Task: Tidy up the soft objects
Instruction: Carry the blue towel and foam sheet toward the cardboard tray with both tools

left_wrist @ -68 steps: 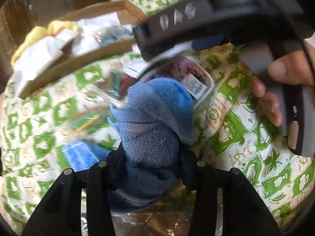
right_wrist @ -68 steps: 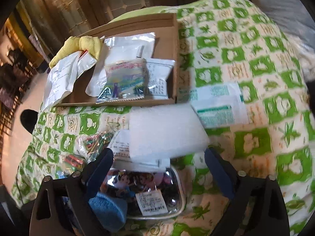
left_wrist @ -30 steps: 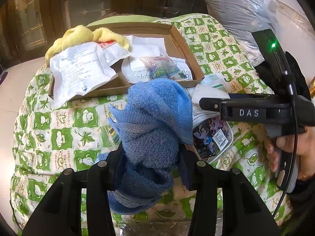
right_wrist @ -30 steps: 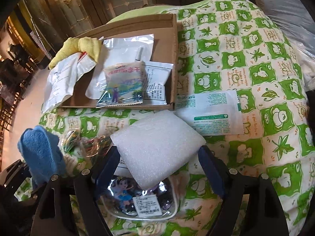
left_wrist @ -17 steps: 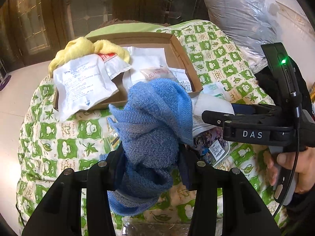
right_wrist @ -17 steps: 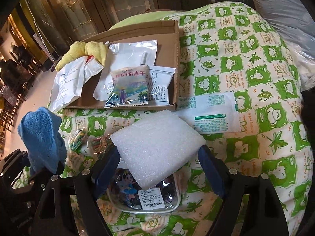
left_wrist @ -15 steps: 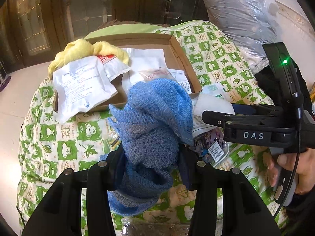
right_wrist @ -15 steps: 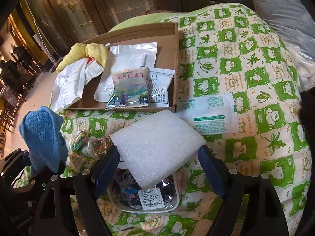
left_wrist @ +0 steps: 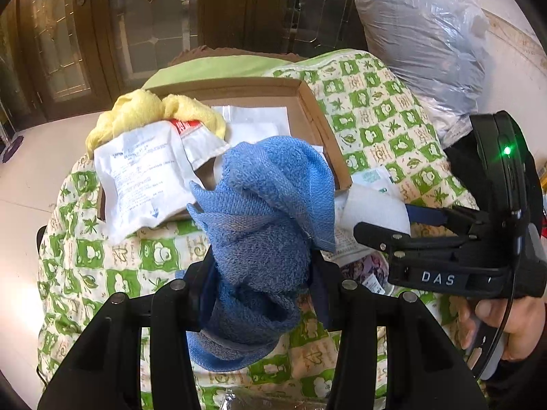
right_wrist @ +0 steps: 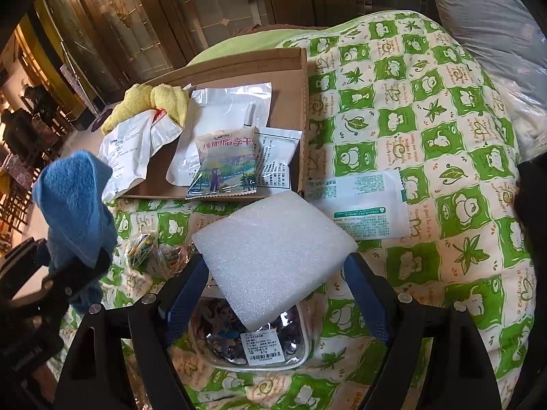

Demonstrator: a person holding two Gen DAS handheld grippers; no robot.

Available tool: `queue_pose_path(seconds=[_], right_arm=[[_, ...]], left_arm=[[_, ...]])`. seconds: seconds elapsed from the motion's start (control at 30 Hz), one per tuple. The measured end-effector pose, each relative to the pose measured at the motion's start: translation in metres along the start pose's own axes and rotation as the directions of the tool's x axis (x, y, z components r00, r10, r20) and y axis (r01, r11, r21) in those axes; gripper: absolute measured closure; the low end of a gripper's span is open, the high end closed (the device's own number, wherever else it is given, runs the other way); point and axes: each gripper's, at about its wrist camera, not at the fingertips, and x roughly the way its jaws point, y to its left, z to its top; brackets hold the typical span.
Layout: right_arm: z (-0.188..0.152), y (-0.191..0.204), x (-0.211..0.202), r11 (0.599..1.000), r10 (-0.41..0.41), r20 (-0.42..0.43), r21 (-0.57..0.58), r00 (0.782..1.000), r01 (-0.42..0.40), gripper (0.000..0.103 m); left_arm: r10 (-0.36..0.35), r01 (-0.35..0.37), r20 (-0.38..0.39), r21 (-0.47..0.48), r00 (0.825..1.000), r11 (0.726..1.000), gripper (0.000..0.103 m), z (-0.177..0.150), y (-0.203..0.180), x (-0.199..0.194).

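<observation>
1. Left tongs (left_wrist: 261,283): clamped on a bunched blue towel (left_wrist: 266,225). The cloth bulges up above the tips and hangs in a fold below them; it is lifted clear of the quilt.
2. Right tongs (right_wrist: 275,266): clamped on a white foam pad (right_wrist: 273,256), held by two opposite corners with the jaws set wide. The pad is tilted, its far edge higher.
3. Surface under both tongs: a green-and-cream patterned quilt (right_wrist: 427,136).
4. Ahead of both tongs: a shallow cardboard box (right_wrist: 290,82) lying on the quilt. Inside it are a yellow cloth (right_wrist: 154,102) at the far left corner, white packets, and a printed snack bag (right_wrist: 225,164) at the near edge.
5. A large white pouch (left_wrist: 136,174) hangs over the near left edge of the box, ahead and left of the left tongs.
6. Directly beneath the foam pad, between the right fingers: a clear package with a cartoon print and barcode label (right_wrist: 249,338), resting on the quilt.
7. Ahead and right of the right tongs: a flat white sachet with green print (right_wrist: 362,201) on the quilt, just beside the box.
8. Left of the right tongs: a clear bag of small coloured items (right_wrist: 147,249).
9. A hand (left_wrist: 506,324) grips the right tool's handle, seen right of the left tongs.
</observation>
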Motion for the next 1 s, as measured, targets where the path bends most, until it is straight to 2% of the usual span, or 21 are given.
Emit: queue_pose_path(seconds=[0.27, 0.47, 0.77, 1.0], right_arm=[[0.003, 0.004, -0.003, 1.000, -0.025, 0.025, -0.007, 0.999, 0.025, 0.021], [0.007, 0.015, -0.006, 0.993, -0.102, 0.117, -0.045, 0.988, 0.107, 0.021], [0.012, 0.028, 0.015, 0.992, -0.098, 0.155, -0.062, 0.983, 0.108, 0.021], [0.034, 0.026, 0.027, 0.993, -0.084, 0.214, -0.067, 0.973, 0.100, 0.021]], left_arm=[[0.020, -0.020, -0.001, 0.010, 1.000, 1.000, 0.059, 0.011, 0.002, 0.009], [0.006, -0.006, -0.004, -0.002, 1.000, 1.000, 0.059, 0.018, 0.005, 0.017], [0.003, -0.003, -0.009, -0.008, 1.000, 1.000, 0.059, 0.026, 0.010, 0.030], [0.009, -0.009, 0.005, -0.028, 1.000, 1.000, 0.059, 0.039, 0.021, 0.039]])
